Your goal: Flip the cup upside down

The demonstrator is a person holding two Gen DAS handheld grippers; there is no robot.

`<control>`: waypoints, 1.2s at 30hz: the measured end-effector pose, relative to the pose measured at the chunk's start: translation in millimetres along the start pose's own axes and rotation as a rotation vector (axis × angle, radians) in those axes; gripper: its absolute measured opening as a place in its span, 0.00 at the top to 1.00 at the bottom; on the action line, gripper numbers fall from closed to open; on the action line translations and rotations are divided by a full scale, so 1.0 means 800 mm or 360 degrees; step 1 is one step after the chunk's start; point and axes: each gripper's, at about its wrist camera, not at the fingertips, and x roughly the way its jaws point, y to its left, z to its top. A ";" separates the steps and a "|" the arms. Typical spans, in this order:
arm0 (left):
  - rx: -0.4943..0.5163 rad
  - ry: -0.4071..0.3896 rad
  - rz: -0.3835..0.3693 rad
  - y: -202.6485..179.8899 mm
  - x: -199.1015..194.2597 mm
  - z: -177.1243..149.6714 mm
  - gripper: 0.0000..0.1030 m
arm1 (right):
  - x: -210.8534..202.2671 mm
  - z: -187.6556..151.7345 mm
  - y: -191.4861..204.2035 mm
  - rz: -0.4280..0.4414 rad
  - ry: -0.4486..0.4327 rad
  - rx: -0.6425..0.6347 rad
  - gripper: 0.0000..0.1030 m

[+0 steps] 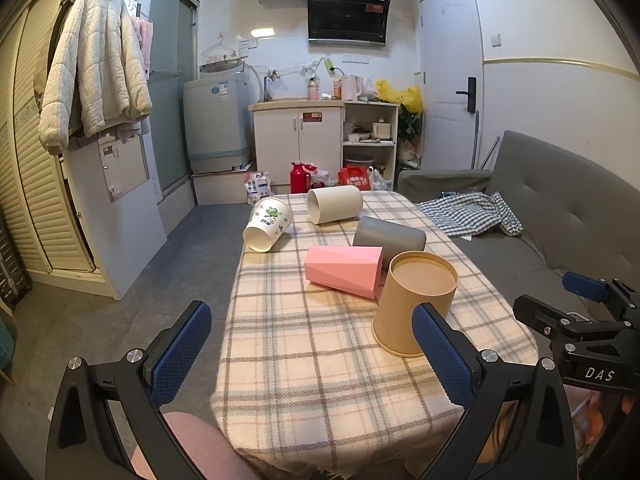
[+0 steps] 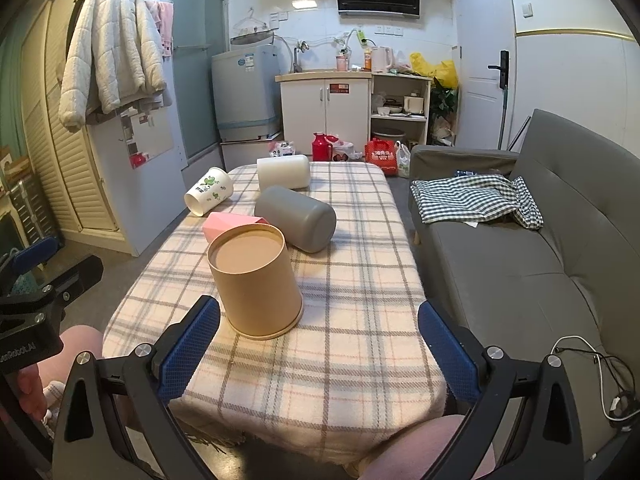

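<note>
A tan paper cup (image 1: 414, 300) (image 2: 256, 280) stands upside down on the plaid tablecloth (image 1: 320, 344) (image 2: 352, 288), near the front. Behind it lie on their sides a pink faceted cup (image 1: 344, 270) (image 2: 224, 222), a grey cup (image 1: 390, 236) (image 2: 298, 218), a white cup (image 1: 334, 203) (image 2: 283, 171) and a white cup with green print (image 1: 267, 224) (image 2: 209, 191). My left gripper (image 1: 312, 344) is open and empty, above the table's front edge. My right gripper (image 2: 320, 340) is open and empty, just in front of the tan cup; it also shows at the right of the left wrist view (image 1: 580, 312).
A grey sofa (image 2: 520, 272) with a checked cloth (image 2: 476, 198) runs along the table's right side. The floor (image 1: 180, 264) lies to the left. A washing machine (image 1: 218, 124), white cabinets (image 1: 298, 136) and red bags stand at the back. A white cable (image 2: 592, 360) lies on the sofa.
</note>
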 end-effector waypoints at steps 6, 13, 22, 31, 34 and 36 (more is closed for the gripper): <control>0.0007 0.0015 -0.0008 -0.003 0.000 0.000 0.00 | -0.002 -0.001 0.000 0.0000 0.0003 0.0000 0.03; 0.0008 0.0014 -0.0008 -0.004 0.000 0.000 0.00 | -0.002 -0.002 -0.001 -0.0008 0.0008 0.0008 0.00; 0.0001 0.0011 -0.0002 -0.003 0.001 -0.001 0.00 | -0.002 -0.002 -0.003 -0.0010 0.0013 0.0013 0.00; 0.0003 0.0019 -0.0001 -0.002 0.004 -0.004 0.00 | -0.001 -0.002 -0.004 -0.0017 0.0020 0.0012 0.00; 0.0009 0.0023 -0.0003 0.001 0.005 -0.006 0.00 | 0.000 -0.003 -0.004 -0.0021 0.0024 0.0015 0.00; 0.0007 0.0024 -0.0003 0.001 0.006 -0.006 0.00 | 0.000 -0.003 -0.005 -0.0017 0.0025 0.0015 0.00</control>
